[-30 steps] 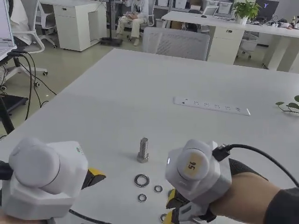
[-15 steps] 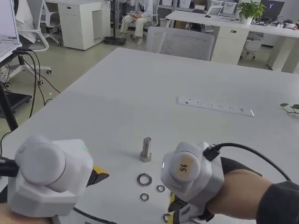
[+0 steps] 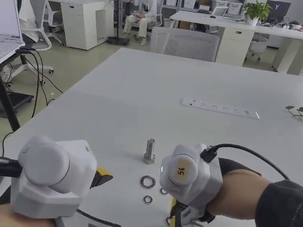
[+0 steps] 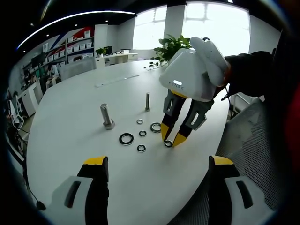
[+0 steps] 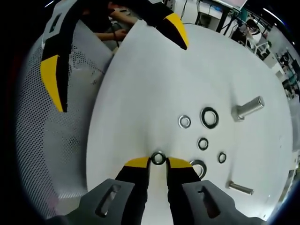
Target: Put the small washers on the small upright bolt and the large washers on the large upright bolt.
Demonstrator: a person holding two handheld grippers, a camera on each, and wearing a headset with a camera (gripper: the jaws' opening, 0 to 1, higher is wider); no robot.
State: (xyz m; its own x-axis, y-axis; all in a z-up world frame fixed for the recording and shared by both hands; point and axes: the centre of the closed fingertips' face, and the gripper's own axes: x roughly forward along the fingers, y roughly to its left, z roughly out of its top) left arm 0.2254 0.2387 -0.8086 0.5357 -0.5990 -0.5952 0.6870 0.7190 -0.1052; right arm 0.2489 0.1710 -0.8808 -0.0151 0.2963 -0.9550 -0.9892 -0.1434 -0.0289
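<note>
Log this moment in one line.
right tool: shut on washer | left tool: open | big bolt: bare

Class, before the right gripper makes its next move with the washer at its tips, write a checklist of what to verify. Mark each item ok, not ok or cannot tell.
1. The small washer sits between the tips of the right gripper: ok.
2. The jaws are clamped firmly on it: cannot tell.
3. The washer is lifted off the table: not ok, it appears to lie on the surface.
4. The small bolt stands upright with a bare shank: ok.
5. The left gripper is open and held back from the washers and bolts: ok.
</note>
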